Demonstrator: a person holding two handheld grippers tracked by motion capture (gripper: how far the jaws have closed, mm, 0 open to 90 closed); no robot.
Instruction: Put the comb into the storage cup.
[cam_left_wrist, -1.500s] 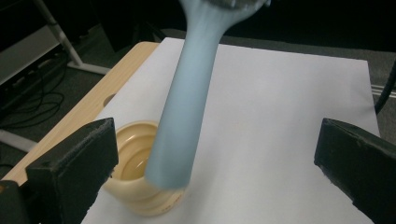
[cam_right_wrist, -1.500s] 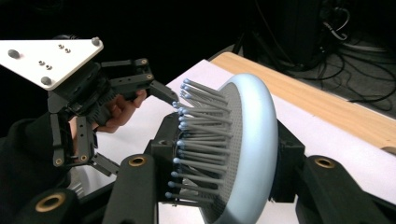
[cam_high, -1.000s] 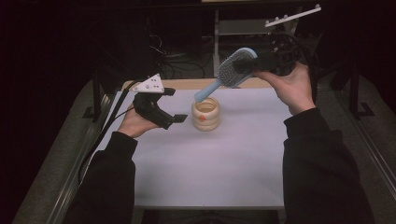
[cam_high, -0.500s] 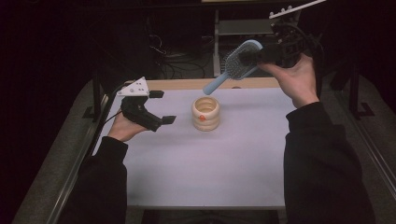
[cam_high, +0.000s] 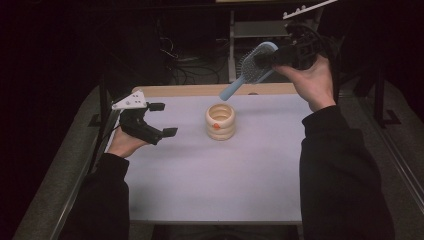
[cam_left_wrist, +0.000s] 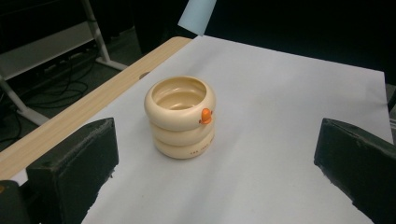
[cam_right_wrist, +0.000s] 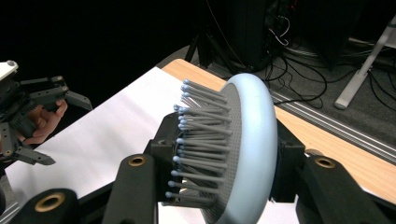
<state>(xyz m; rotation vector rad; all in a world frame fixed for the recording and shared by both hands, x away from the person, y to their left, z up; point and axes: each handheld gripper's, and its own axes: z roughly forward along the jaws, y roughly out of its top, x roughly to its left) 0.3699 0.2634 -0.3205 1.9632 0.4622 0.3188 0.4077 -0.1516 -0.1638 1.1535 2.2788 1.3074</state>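
Observation:
A cream ringed cup with a small orange knob stands on the white sheet near the table's far middle; it also sits between the jaws' sightline in the left gripper view as the cup. My right gripper is raised above the far right, shut on the head of a light blue hairbrush whose handle slants down toward the cup. Up close, the hairbrush has its bristles facing left between the jaws. My left gripper hangs open at the left, apart from the cup.
A white sheet covers the table, with a wooden strip along the far edge. Behind it stand metal frame legs and cables on the floor. Metal rails run along both table sides.
The right gripper has lifted the hairbrush higher and farther from the cup. The left gripper has drawn back to the left and toward the near side, away from the cup.

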